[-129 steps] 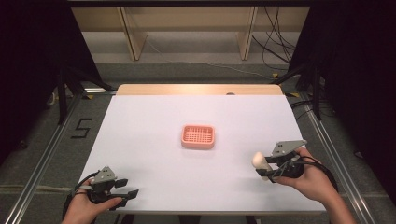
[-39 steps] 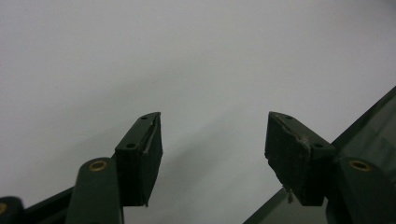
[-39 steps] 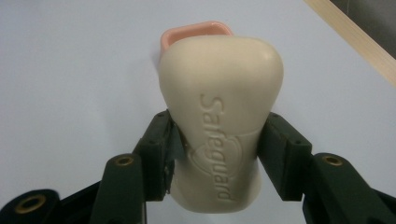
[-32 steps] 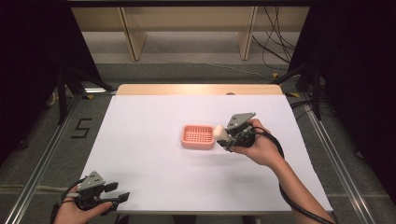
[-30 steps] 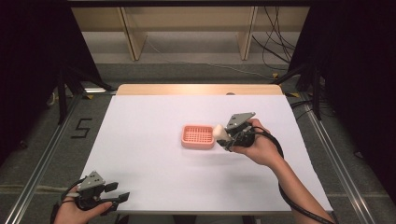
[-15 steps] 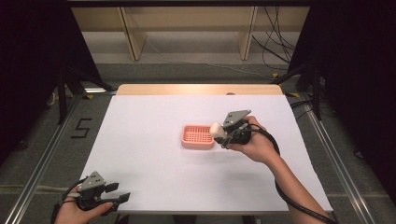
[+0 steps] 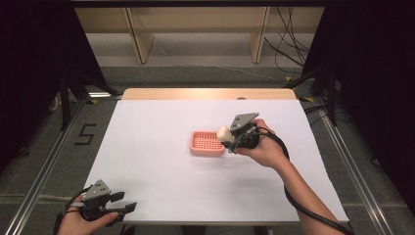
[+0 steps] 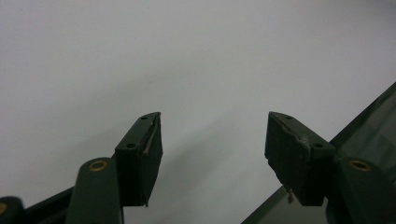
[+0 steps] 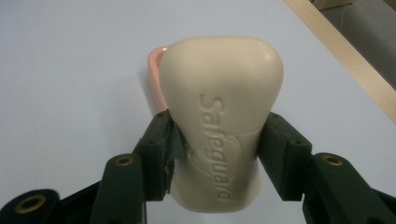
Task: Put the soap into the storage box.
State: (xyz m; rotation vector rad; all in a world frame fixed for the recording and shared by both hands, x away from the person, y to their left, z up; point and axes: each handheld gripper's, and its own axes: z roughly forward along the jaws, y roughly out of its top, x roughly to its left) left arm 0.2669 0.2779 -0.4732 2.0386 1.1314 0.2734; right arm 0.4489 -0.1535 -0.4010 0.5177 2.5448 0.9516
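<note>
Soap carried in from the table's right edge, now at the dish.
Right gripper (image 7: 229, 138) pinches one cream moulded soap bar (image 9: 219, 121) by its waist, held over the right rim of one pink perforated plastic dish (image 7: 207, 144); likely placing comes next. Left gripper (image 8: 212, 154) idles at the near-left corner, jaws wide apart, holding nothing.

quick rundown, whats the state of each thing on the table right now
soap bar: off the table, clamped between the right tongs' jaws, at the dish's right edge
soap dish: flat on the table, nothing in it
right tongs: shut on the soap bar
left tongs: open, holding nothing, at the table's near left corner
</note>
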